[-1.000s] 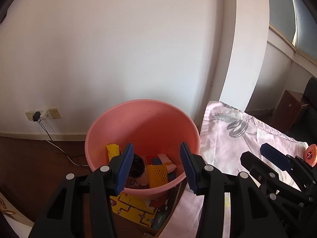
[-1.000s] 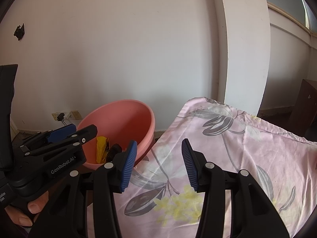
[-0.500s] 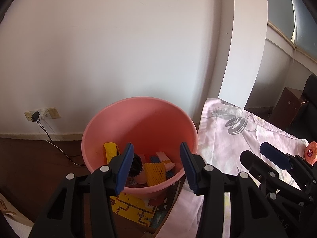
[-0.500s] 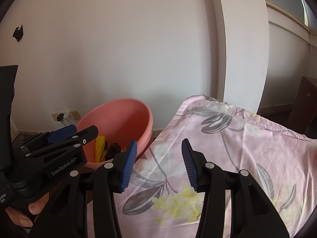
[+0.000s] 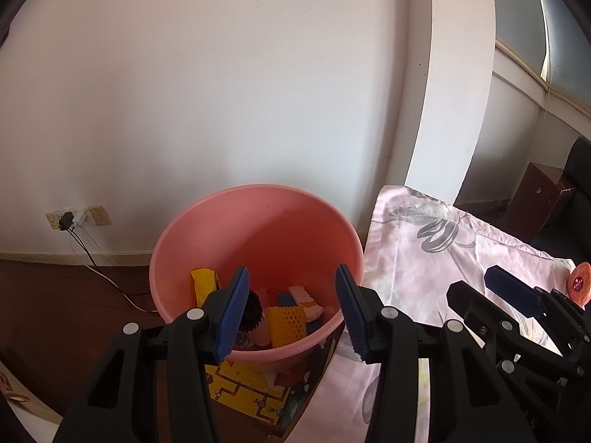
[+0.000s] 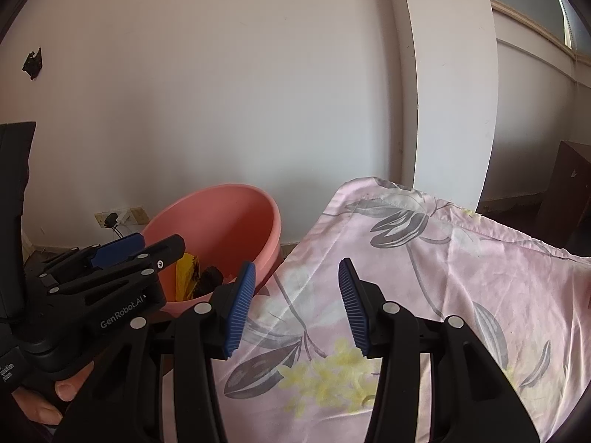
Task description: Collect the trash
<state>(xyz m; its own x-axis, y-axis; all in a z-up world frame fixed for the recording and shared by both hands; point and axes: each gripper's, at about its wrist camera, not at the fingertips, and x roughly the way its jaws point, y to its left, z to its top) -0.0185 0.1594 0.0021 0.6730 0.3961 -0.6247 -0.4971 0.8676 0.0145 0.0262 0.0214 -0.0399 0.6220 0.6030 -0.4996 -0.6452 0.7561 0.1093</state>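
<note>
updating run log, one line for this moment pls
left gripper open, empty | right gripper open, empty | bucket holds trash

White lettering reading "GenRobot.AI" runs along the black body of the left gripper (image 6: 122,254). Small white print near its handle is too cropped to read.

Pink bucket (image 5: 255,229) smooth plastic; floral cloth (image 6: 461,277) soft sheen; floor (image 5: 55,295) dark wood.

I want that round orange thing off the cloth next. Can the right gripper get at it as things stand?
Probably yes: the right gripper is open and empty, and the orange disc lies uncovered on the floral cloth just beyond it.
</note>
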